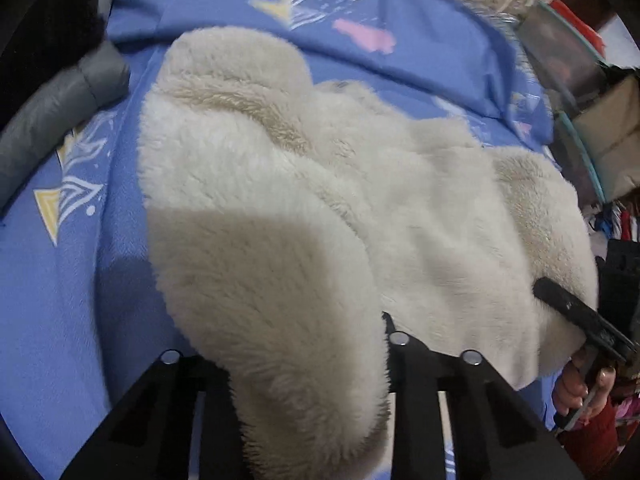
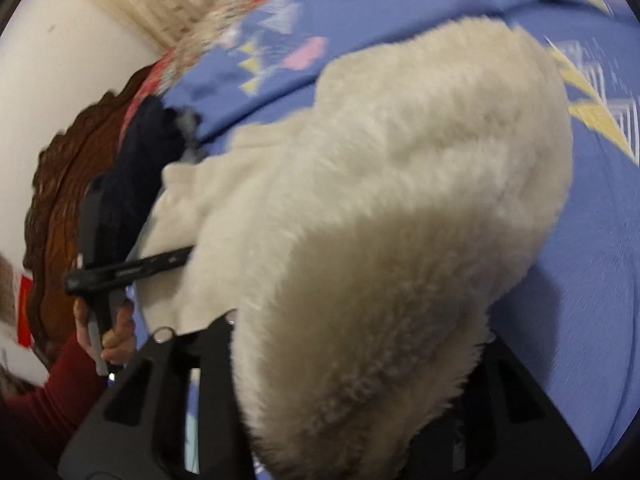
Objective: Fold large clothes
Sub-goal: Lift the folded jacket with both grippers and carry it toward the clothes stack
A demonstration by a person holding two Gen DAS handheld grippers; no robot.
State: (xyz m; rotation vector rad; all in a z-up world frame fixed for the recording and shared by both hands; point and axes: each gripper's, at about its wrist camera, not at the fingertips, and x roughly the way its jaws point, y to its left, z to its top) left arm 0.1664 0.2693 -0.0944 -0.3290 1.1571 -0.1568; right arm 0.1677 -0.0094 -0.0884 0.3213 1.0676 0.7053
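A large cream fleece garment (image 1: 320, 208) lies bunched on a blue patterned bedsheet (image 1: 48, 280). My left gripper (image 1: 288, 360) is shut on a thick fold of the garment, which fills the space between its two black fingers (image 1: 404, 352). My right gripper (image 2: 352, 360) is shut on another thick fold of the same fleece garment (image 2: 400, 180); the fleece hides most of its fingers. The right gripper also shows at the right edge of the left wrist view (image 1: 568, 308), and the left gripper shows at the left of the right wrist view (image 2: 132, 268), both biting the garment's near edge.
A grey padded garment (image 1: 60, 100) lies at the left on the sheet. A dark garment (image 2: 136, 160) lies beside a carved brown wooden headboard (image 2: 60, 200). Clutter and boxes (image 1: 592, 92) stand past the bed's right edge. The blue sheet (image 2: 580, 240) spreads to the right.
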